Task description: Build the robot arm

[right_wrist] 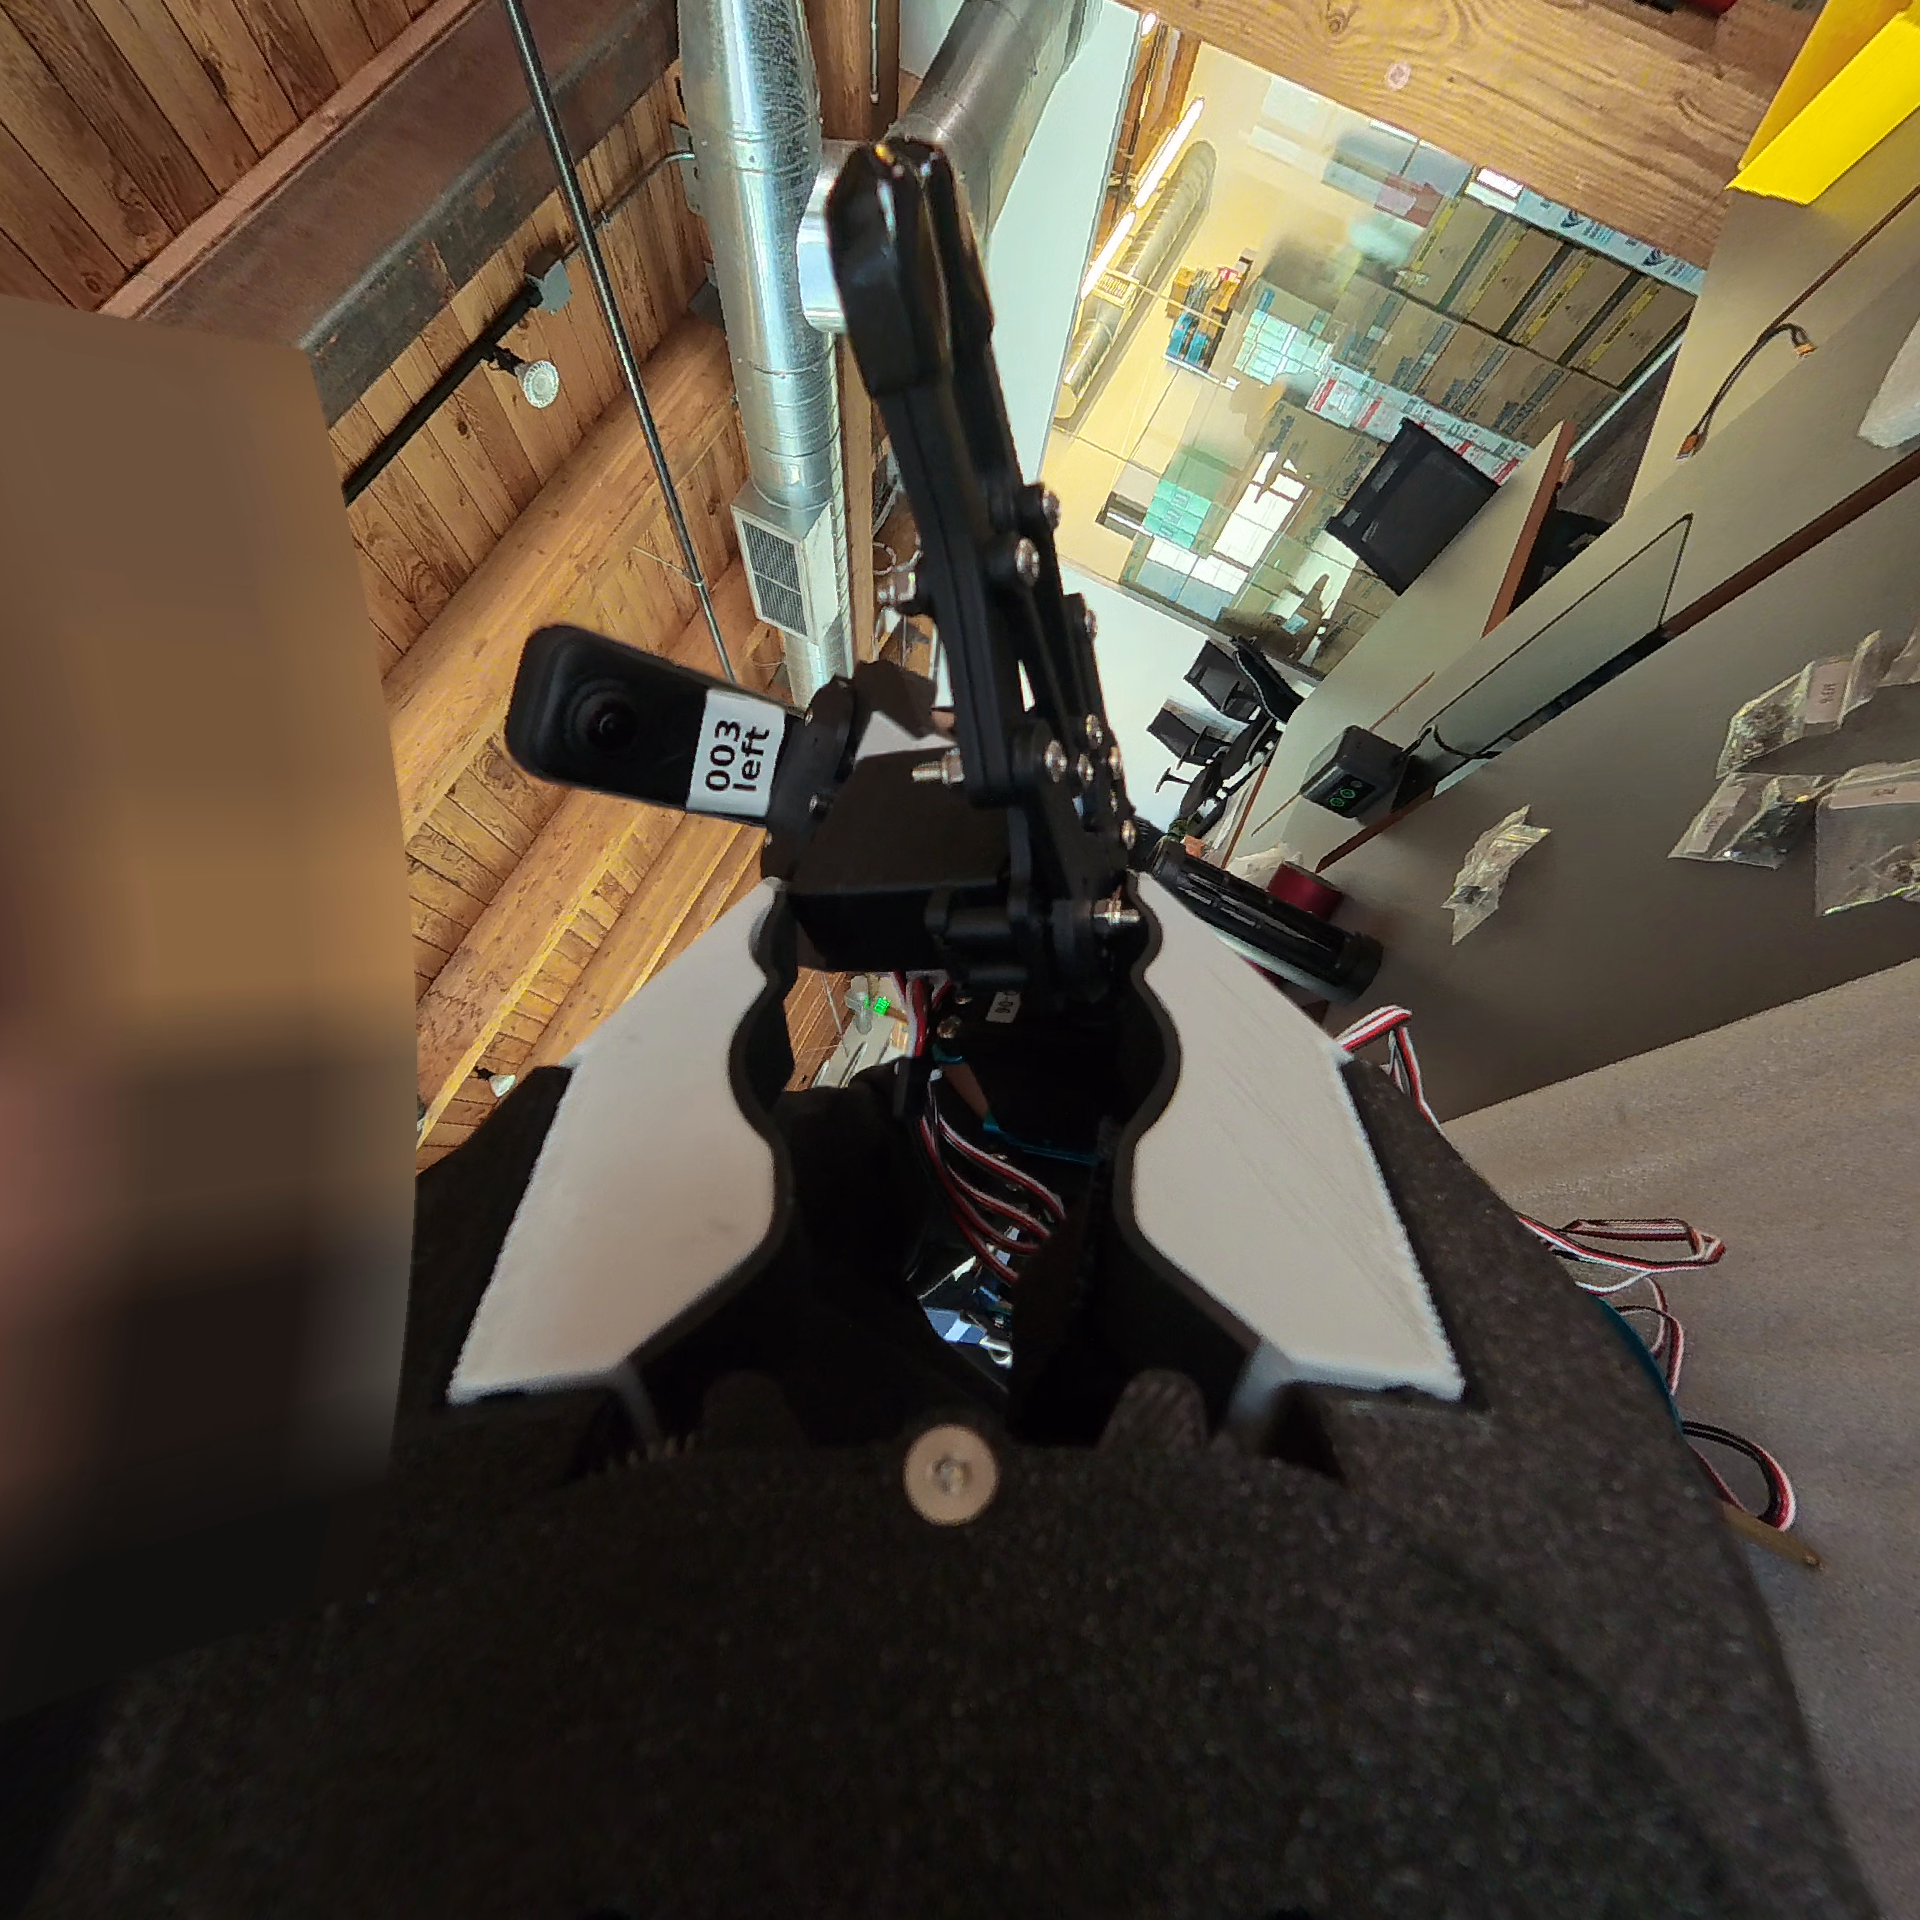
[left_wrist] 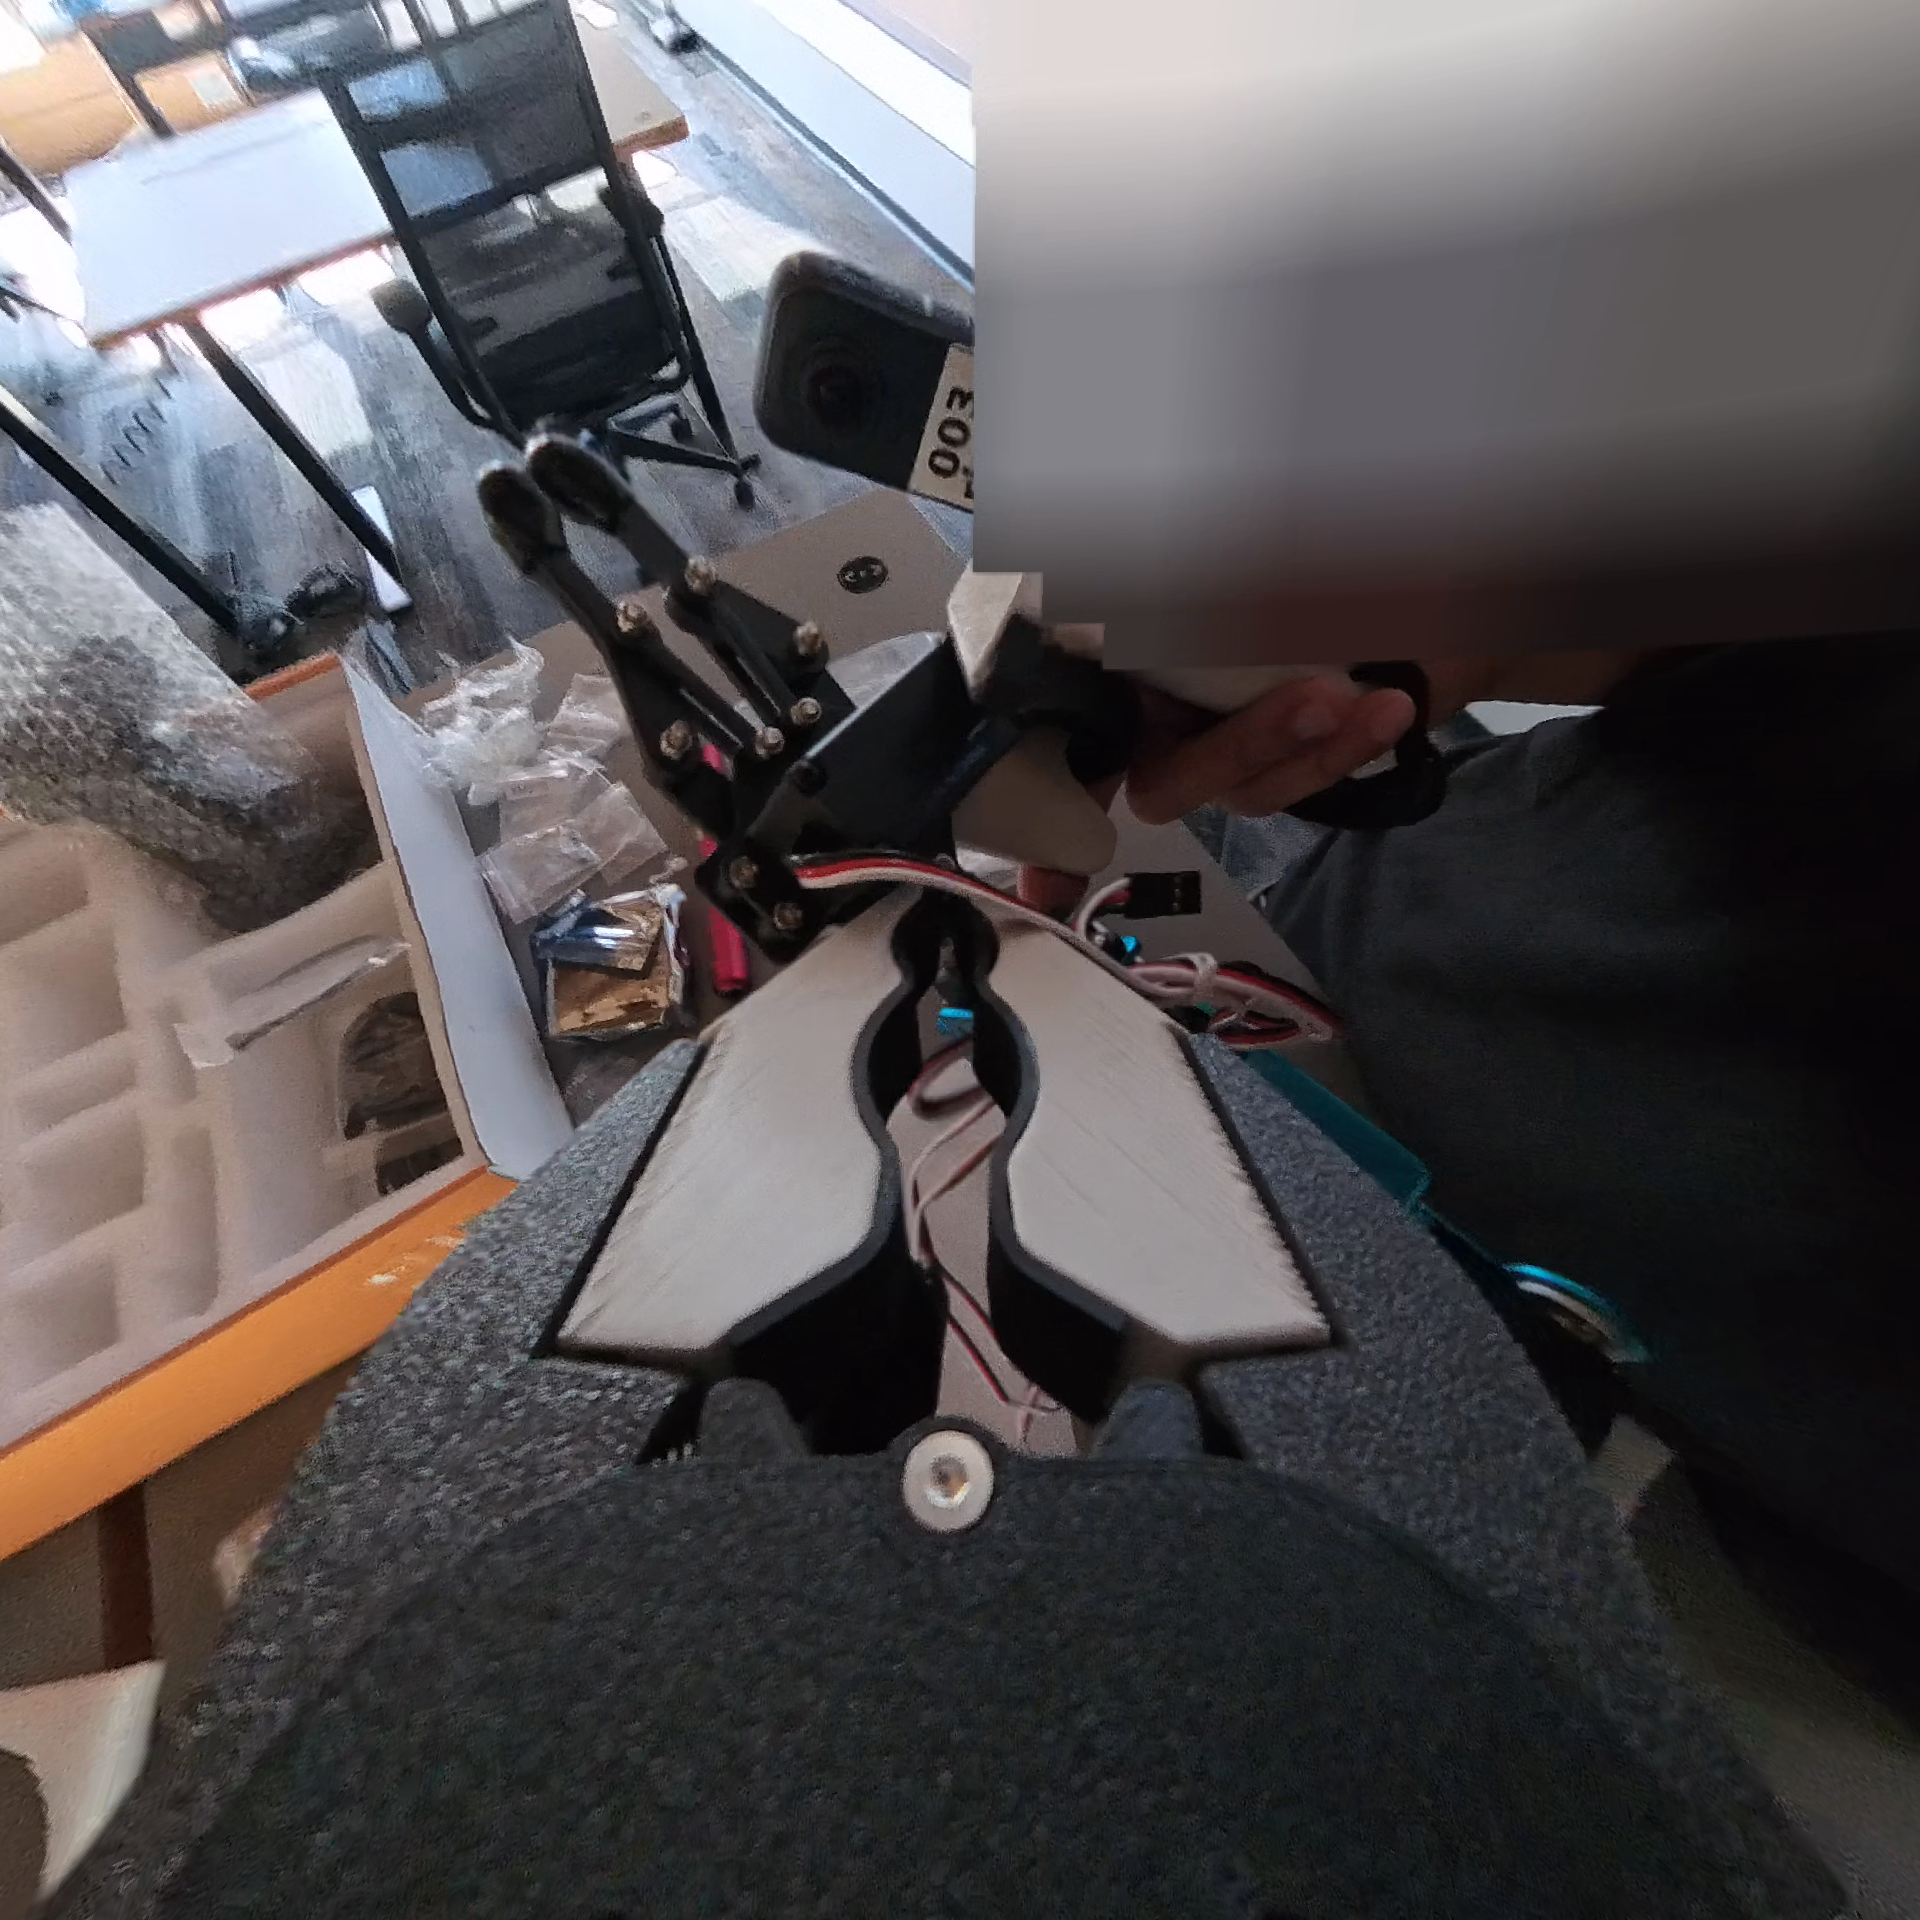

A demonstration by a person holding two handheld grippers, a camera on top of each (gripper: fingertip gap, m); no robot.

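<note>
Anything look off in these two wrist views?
Red-white-black servo wires hang loose and tangled from the black mechanical claw, which the left gripper and right gripper both clamp. Clear parts bags lie scattered beside an open foam-lined box. No visible damage.

Bags' (left_wrist: pixel 566 790) contents too small; pkg (left_wrist: pixel 613 961) blurred

Black mesh office chair (left_wrist: pixel 530 218), foam-lined box (left_wrist: pixel 177 1091), small plastic bags (right_wrist: pixel 1766 769) on grey table (right_wrist: pixel 1558 935).
</note>
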